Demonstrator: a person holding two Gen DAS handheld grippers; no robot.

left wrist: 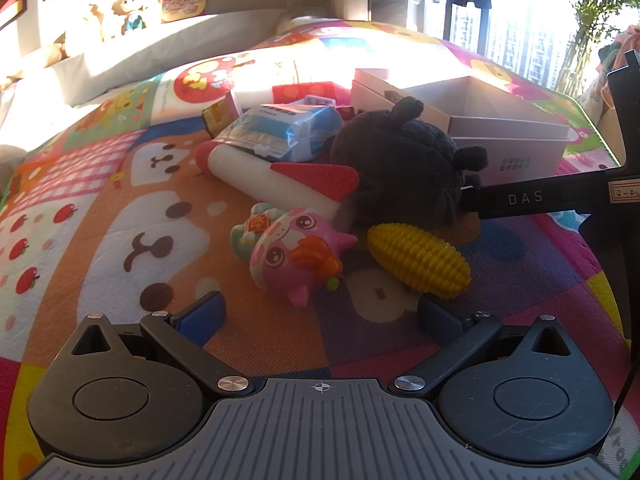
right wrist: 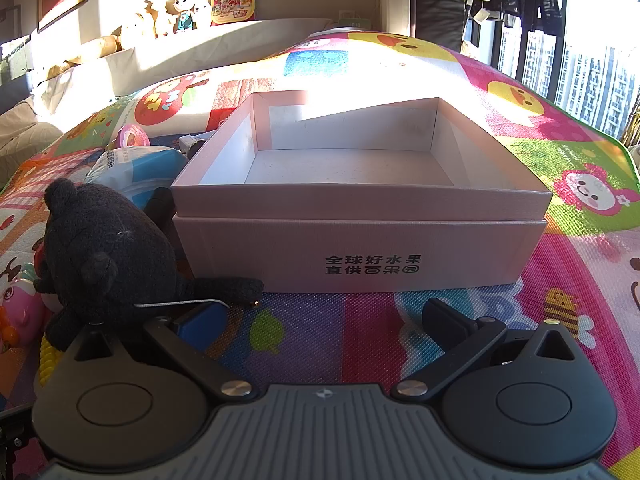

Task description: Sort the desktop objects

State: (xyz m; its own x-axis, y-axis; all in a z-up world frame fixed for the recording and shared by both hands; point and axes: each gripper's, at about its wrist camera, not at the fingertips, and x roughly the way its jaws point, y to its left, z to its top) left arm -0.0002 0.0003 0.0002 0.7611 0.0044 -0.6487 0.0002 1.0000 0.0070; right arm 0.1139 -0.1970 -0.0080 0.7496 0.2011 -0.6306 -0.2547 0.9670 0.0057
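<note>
Left wrist view: hovering wide open and empty, left gripper (left wrist: 320,312) aiming down at a heap on the play mat (left wrist: 120,208). Lying nearest, pink squishy toy (left wrist: 294,254) and yellow corn toy (left wrist: 418,258), almost touching each other. Resting behind them, black plush (left wrist: 396,160) leaning on a white-and-red foam roller (left wrist: 276,182), with a blue wipes pack (left wrist: 280,132) propped on top. Risking here: closing on the pink toy and nudging the corn away, or clipping both at once; also crossing paths with the other tool reaching in from the right.

Right wrist view: gaping fully and holding nothing, right gripper (right wrist: 324,320) facing the empty pink box (right wrist: 360,252). Sitting just left of the box, the black plush (right wrist: 104,256), its cord trailing across the left finger. Risking: snagging that cord, or shoving the light box.
</note>
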